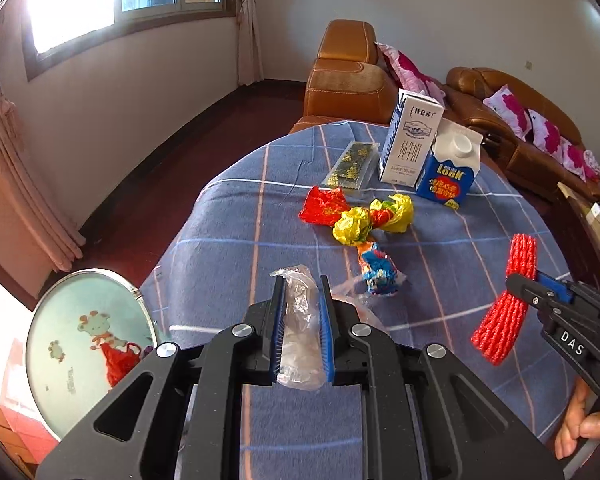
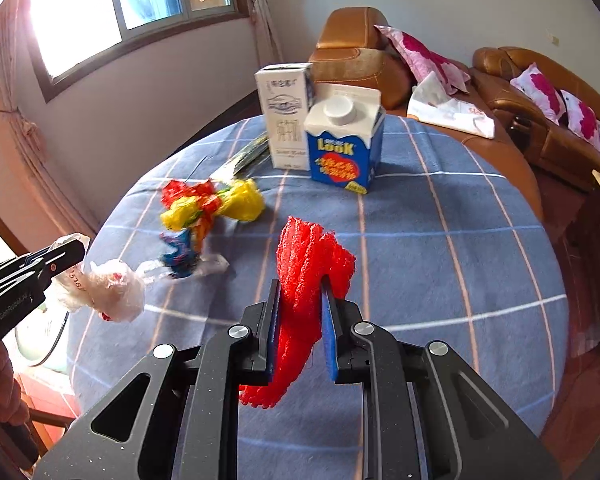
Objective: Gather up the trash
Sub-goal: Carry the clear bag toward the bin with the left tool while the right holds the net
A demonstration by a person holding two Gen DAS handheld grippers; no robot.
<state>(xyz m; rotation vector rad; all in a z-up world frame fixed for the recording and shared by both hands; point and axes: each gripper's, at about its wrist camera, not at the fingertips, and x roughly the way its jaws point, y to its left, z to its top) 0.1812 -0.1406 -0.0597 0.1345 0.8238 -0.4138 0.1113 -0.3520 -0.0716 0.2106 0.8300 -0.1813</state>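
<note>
Step in hand: both grippers loaded with trash, carry phase. The left gripper [image 1: 302, 300], bottom centre of the left wrist view, is clenched on a crumpled clear plastic bag [image 1: 300, 332] that sits between its blue pads; in the right wrist view the same bag hangs off the gripper at the left edge, lifted clear of the cloth. The right gripper [image 2: 300, 304], bottom centre of its own view, grasps a red foam mesh fruit sleeve [image 2: 304, 264], folded over, with ends sticking out above and below the jaws. Both grippers point downward at a slant over the round table with blue plaid cloth [image 1: 440, 280]. A hand [image 1: 580, 420] on the right gripper's handle shows at lower right of the left view. Left on the cloth: a knotted bundle of red, yellow and blue plastic wrappers [image 1: 360, 224] mid-frame, a flat green-gold foil packet [image 1: 350, 166] behind it, a tall white milk carton [image 1: 410, 140] and a short blue-white gable-top carton [image 1: 448, 172] at upper centre. A round bin with cartoon-print lid [image 1: 88, 344], lower left beside the table, looks like the drop spot, with red plastic at its rim. Next move likely: carry both items over the bin, open the jaws, then come back for the wrappers and cartons. Thin bag may cling to the pads.
</note>
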